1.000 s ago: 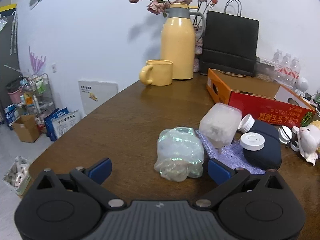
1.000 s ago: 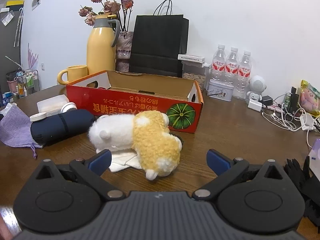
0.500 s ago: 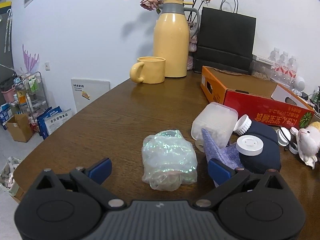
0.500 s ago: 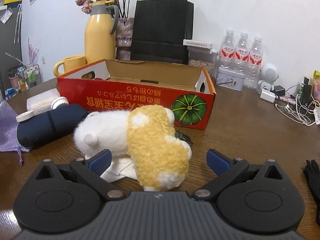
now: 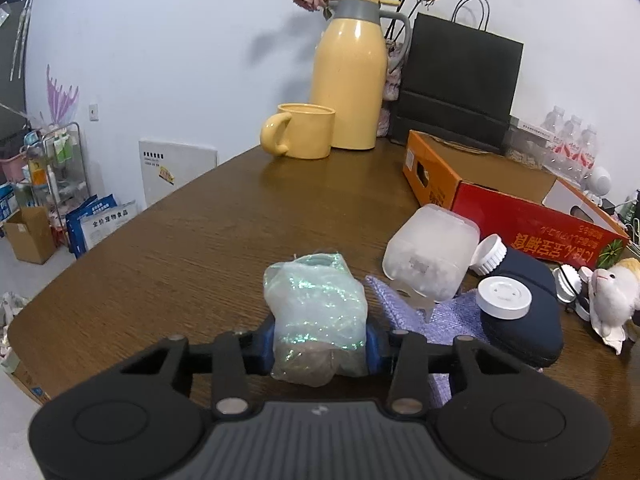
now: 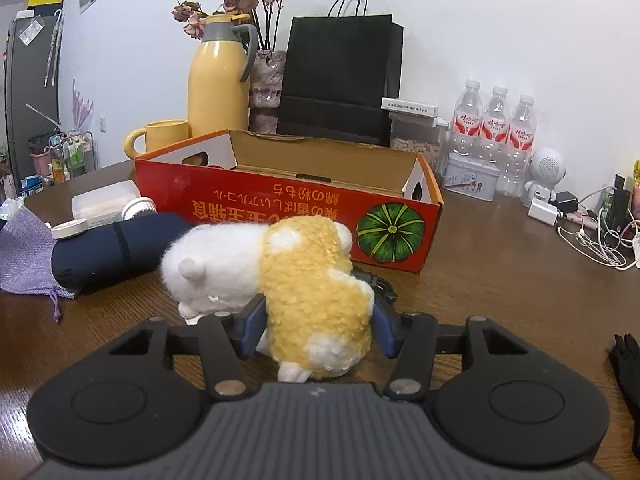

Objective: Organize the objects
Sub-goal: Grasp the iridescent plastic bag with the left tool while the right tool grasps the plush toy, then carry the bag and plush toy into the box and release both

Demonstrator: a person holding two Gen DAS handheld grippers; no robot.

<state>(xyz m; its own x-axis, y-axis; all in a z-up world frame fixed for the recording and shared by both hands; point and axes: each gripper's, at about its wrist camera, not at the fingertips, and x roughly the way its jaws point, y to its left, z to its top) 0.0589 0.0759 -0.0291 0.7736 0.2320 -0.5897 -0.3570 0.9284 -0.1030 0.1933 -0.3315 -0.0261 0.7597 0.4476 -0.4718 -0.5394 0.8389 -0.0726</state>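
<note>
A crumpled iridescent plastic bag [image 5: 316, 296] lies on the brown table [image 5: 192, 248]. My left gripper [image 5: 320, 344] is closing on it, and both blue pads press its sides. A white and yellow plush toy [image 6: 304, 264] lies in front of the red and orange cardboard box [image 6: 280, 208]. My right gripper [image 6: 318, 330] is closing on the toy's yellow rear, with the pads against the fur. Beside the bag are a frosted plastic jar [image 5: 430, 256], a purple pouch [image 5: 404, 312], a navy case [image 5: 528, 308] and a white lid [image 5: 503, 297].
A yellow jug [image 5: 348, 76], a yellow mug [image 5: 304, 132] and a black paper bag [image 5: 456, 80] stand at the back. Water bottles [image 6: 496, 128], a tin [image 6: 472, 178] and cables [image 6: 596, 240] fill the right side. The table's rounded edge [image 5: 44, 300] drops off at the left.
Both grippers have closed from wide open, the left one onto the iridescent bag and the right one onto the plush toy. Neither object has left the table.
</note>
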